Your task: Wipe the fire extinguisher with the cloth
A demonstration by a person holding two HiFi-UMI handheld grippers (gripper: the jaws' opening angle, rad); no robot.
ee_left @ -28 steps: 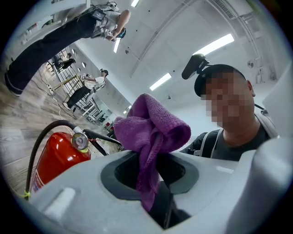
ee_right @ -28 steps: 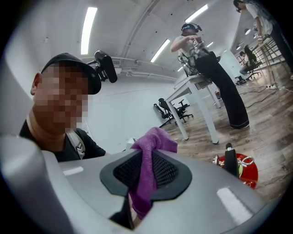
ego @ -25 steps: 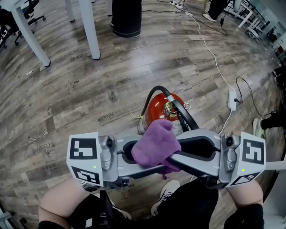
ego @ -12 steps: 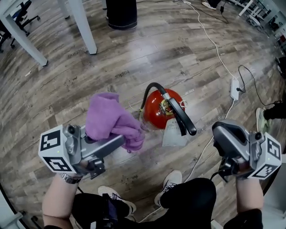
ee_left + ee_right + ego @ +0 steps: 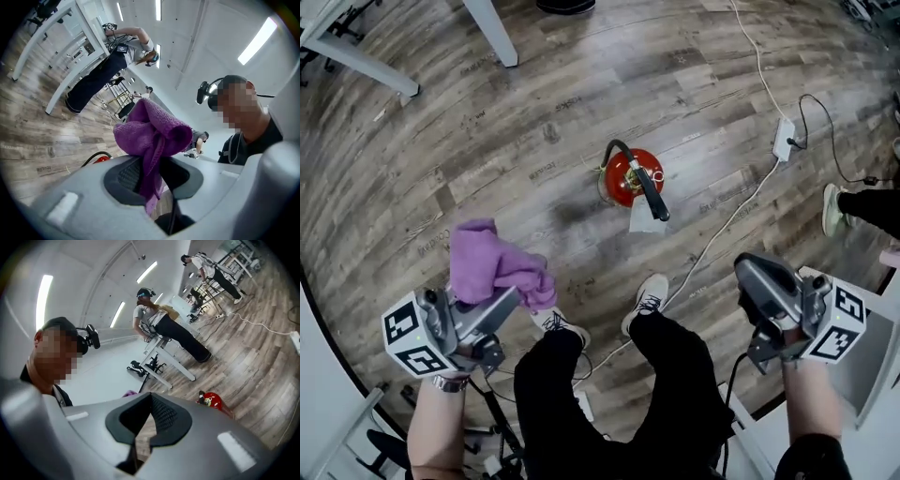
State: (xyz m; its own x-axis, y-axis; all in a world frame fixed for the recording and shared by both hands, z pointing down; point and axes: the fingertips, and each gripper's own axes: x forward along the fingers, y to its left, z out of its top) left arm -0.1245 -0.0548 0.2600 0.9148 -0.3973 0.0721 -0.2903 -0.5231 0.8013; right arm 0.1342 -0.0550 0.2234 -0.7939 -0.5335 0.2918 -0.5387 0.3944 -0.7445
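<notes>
Wood floor (image 5: 534,112), left gripper (image 5: 508,305) fingers pinching purple cloth (image 5: 492,267), right gripper (image 5: 759,286) fingers together, empty

Head view looks steeply down; both gripper views look across the room, sharing the fire extinguisher (image 5: 619,180) (image 5: 101,159) (image 5: 213,400).

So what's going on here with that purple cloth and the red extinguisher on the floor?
A standing person holds a gripper in each hand. The left gripper is clamped on a crumpled purple cloth; the right gripper is shut and empty. The red fire extinguisher with black hose and handle stands on the wood-plank floor ahead of the person's shoes, clear of both grippers, so no wiping is happening right now.
</notes>
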